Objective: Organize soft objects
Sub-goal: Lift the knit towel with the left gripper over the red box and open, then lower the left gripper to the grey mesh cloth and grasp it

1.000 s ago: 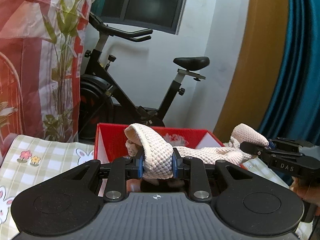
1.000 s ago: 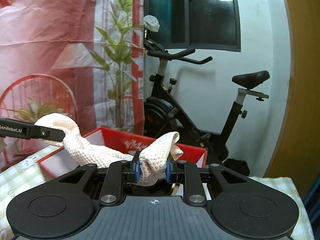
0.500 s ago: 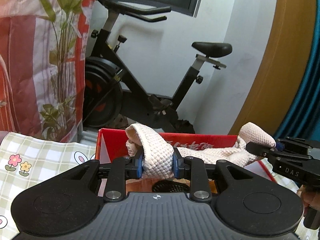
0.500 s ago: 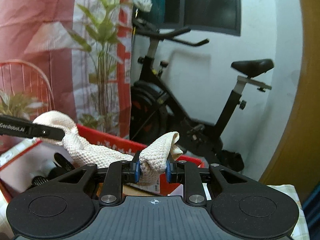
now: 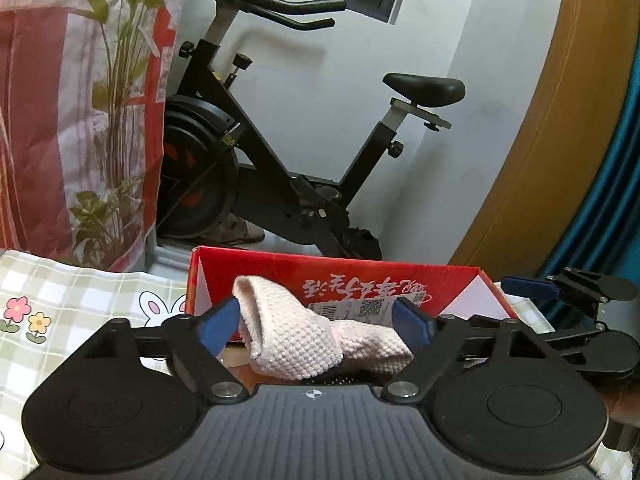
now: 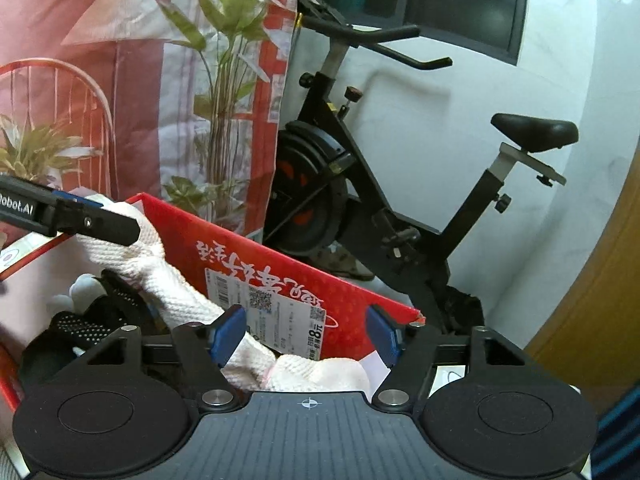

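Cream knit cloth lies slumped in the red box, on top of black items. Left gripper has just opened: pads spread wide, one end of the cloth loose between them, brushing the left pad. Right gripper has also just opened, cloth's other end lying low between its pads, ungripped. Exercise bike stands behind.
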Action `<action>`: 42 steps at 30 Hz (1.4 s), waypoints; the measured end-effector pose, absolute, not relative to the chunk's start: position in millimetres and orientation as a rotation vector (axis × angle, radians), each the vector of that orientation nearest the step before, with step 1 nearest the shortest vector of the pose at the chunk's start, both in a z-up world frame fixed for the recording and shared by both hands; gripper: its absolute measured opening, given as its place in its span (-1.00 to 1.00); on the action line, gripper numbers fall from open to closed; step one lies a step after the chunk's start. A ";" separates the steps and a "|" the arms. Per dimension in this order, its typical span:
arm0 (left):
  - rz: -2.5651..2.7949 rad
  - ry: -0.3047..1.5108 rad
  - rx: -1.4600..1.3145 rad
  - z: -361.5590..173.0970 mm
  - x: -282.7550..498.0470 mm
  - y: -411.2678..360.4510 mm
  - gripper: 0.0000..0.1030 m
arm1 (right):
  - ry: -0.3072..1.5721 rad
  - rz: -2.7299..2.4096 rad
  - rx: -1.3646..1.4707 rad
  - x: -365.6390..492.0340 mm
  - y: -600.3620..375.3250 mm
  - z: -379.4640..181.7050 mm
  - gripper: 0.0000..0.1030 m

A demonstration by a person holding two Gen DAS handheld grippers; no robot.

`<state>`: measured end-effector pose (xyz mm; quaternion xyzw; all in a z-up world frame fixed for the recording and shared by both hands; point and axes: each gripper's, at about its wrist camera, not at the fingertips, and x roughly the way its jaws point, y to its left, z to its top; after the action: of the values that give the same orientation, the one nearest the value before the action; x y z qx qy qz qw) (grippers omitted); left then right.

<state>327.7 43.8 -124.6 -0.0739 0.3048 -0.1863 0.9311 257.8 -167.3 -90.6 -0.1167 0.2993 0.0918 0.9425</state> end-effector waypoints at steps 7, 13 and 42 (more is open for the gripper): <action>-0.370 0.573 -0.080 -106.3 293.2 39.1 0.83 | 0.600 0.199 -0.195 228.0 -168.7 -77.6 0.28; -0.330 0.542 -0.022 -100.3 249.3 38.5 0.94 | 0.560 0.190 -0.119 190.0 -172.6 -71.5 0.29; -0.208 0.513 0.000 -138.8 108.7 56.1 1.00 | 0.420 0.126 0.085 32.6 -174.0 -100.3 0.99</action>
<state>108.7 56.1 -138.8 -0.0001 0.2534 -0.1029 0.9619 32.6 -174.0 -100.3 0.0420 0.2081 0.0623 0.9752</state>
